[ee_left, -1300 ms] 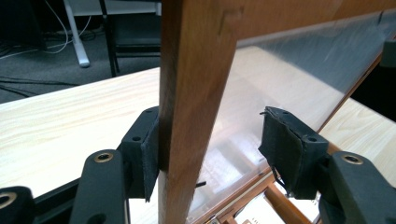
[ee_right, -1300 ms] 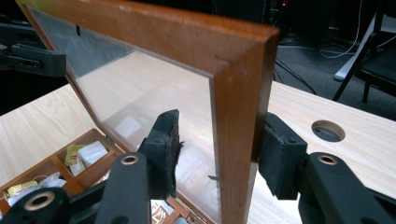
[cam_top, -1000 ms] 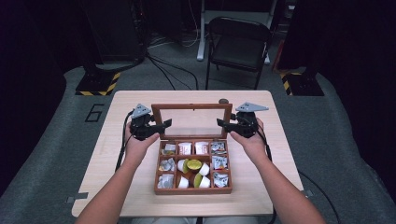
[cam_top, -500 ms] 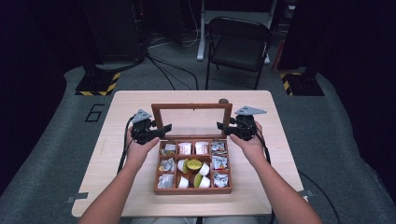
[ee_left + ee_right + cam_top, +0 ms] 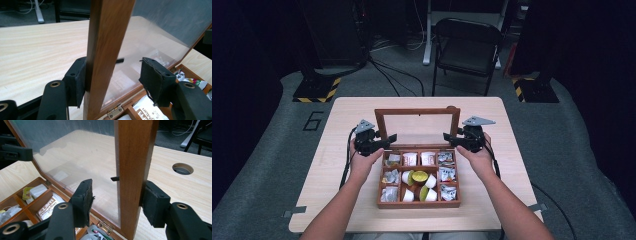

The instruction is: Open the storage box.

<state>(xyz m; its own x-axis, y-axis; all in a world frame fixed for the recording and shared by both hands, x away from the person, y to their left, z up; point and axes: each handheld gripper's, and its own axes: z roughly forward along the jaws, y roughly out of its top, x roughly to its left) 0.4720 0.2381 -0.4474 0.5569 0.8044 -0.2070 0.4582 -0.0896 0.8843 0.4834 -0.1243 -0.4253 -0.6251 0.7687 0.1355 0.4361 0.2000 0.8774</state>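
Lid handling, both arms. Notes run left to right across the table [image 5: 337, 165].

Left gripper [image 5: 388, 139]: it straddles the left side rail [image 5: 105, 50] of the glass lid [image 5: 417, 111]. In the left gripper view the outer pad [image 5: 80, 82] lies against the wood and the inner pad [image 5: 155, 80] stands off the glass. The jaws have just been opening with the rail between them, so I log this side as released, not clamped.

Centre: the wooden box [image 5: 418, 204] sits mid-table in front of me. Its lid is up, near vertical on the back hinges [image 5: 103, 226], above compartments of tea sachets [image 5: 410, 159].

Right gripper [image 5: 448, 137]: mirror case on the right rail [image 5: 132, 170]. The outer pad [image 5: 152, 205] is at the wood and the inner pad [image 5: 85, 200] is clear of the pane. These jaws have also just been opening, so it is released.

Judgement: check the lid stands by itself before backing out. If I move it again, I should pinch wood rather than glass, and keep both hands level so the hinges don't rack.
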